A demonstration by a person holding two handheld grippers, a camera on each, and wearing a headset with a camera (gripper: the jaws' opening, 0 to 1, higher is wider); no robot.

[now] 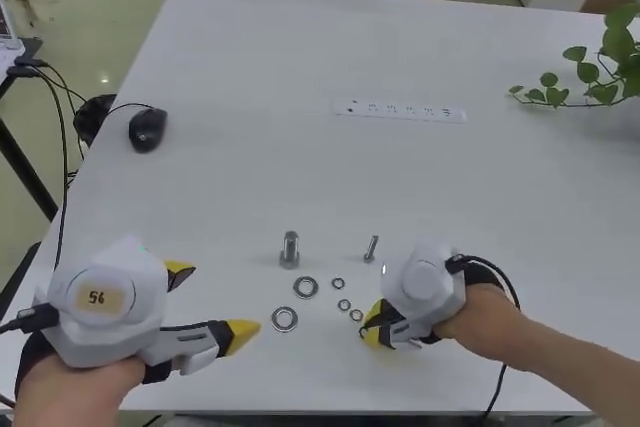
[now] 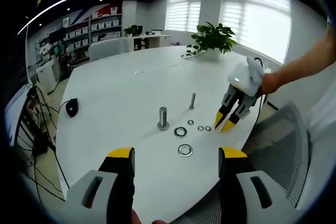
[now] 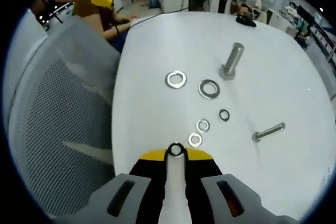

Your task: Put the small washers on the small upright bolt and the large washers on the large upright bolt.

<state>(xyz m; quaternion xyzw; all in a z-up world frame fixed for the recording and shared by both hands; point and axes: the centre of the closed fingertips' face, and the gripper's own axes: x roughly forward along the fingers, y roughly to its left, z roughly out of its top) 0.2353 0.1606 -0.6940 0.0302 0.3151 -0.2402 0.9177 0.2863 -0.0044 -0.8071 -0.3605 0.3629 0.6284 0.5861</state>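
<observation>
The large bolt (image 1: 290, 247) and the small bolt (image 1: 371, 247) stand upright on the white table (image 1: 300, 97). In front of them lie two large washers (image 1: 306, 287) (image 1: 285, 320) and three small washers (image 1: 338, 283) (image 1: 344, 305) (image 1: 356, 315). My right gripper (image 1: 372, 335) is low over the table just right of the nearest small washer. In the right gripper view, my right gripper (image 3: 175, 153) is shut on a small washer (image 3: 175, 150) at its yellow tips. My left gripper (image 1: 212, 299) hovers open and empty at the front left, facing the large bolt (image 2: 163, 117).
A white power strip (image 1: 400, 110) lies across the far middle. At the left edge sit a black mouse (image 1: 147, 129) and its cable. A potted plant (image 1: 600, 67) reaches in at the far right. A grey mesh chair (image 3: 52, 129) stands by the table's front edge.
</observation>
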